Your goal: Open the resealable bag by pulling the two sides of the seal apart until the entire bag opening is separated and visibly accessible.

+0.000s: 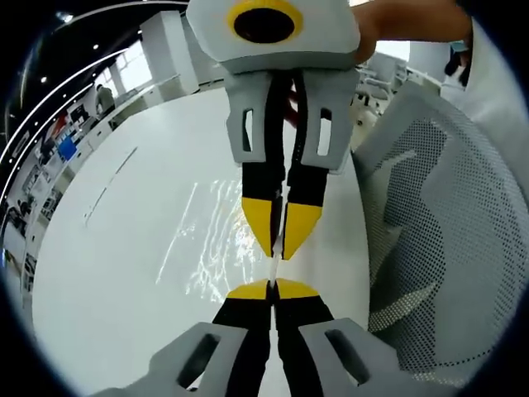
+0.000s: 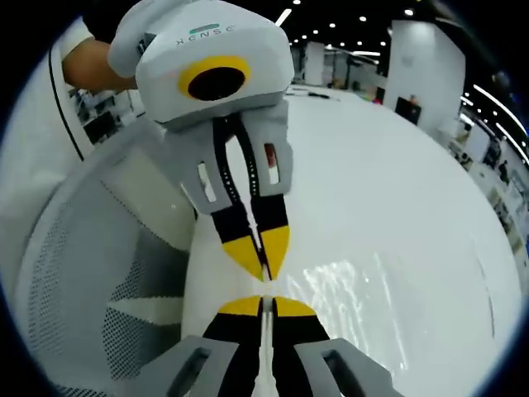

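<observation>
White round table (image 1: 124, 248) and a mesh chair (image 1: 446, 248) lie under both tools; the clear resealable bag (image 1: 223, 240) hangs between them over the table, its seal edge running tip to tip. Left gripper (image 1: 272, 289), jaws closed, pinches one side; right gripper (image 2: 263, 305), facing it, closed too, pinches the opposite side, probably to pull the seal apart.

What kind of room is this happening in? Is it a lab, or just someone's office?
It looks like a large open-plan office or lab hall, though I can't be sure. Signs: rows of ceiling spotlights, distant desks with screens, a big white round table and a white mesh office chair beside it.
</observation>
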`<control>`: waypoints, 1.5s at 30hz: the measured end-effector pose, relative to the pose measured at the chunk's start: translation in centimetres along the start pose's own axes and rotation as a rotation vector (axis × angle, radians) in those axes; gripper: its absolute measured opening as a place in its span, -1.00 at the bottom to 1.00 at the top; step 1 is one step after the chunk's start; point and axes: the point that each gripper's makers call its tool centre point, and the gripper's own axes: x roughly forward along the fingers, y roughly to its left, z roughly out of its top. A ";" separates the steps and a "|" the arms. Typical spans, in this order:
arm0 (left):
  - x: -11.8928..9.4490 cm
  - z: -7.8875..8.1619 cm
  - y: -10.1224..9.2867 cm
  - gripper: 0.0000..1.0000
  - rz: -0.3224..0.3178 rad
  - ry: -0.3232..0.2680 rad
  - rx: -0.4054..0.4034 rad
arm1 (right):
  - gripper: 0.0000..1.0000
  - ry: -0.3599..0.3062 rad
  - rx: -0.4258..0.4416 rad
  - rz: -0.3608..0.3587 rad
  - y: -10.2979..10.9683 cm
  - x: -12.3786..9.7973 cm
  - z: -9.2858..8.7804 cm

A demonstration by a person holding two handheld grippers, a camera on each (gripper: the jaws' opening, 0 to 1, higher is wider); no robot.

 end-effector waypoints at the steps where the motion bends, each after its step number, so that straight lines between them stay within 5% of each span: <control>1: 0.0 0.0 -0.1 -1.00 -0.003 0.001 0.000 | -1.00 0.000 0.001 0.000 0.0 0.0 0.0; 14: 0.3 0.7 -0.2 -0.79 -0.007 -0.018 -0.008 | -1.00 0.010 0.002 0.003 0.2 0.2 -0.5; 22: 0.7 1.0 -0.3 -0.97 -0.017 -0.009 0.001 | -1.00 0.006 0.001 0.001 0.1 0.1 -0.3; 45: 0.6 0.8 0.1 -1.00 -0.005 -0.017 -0.048 | -1.00 0.010 0.003 -0.021 -0.4 -0.6 -1.0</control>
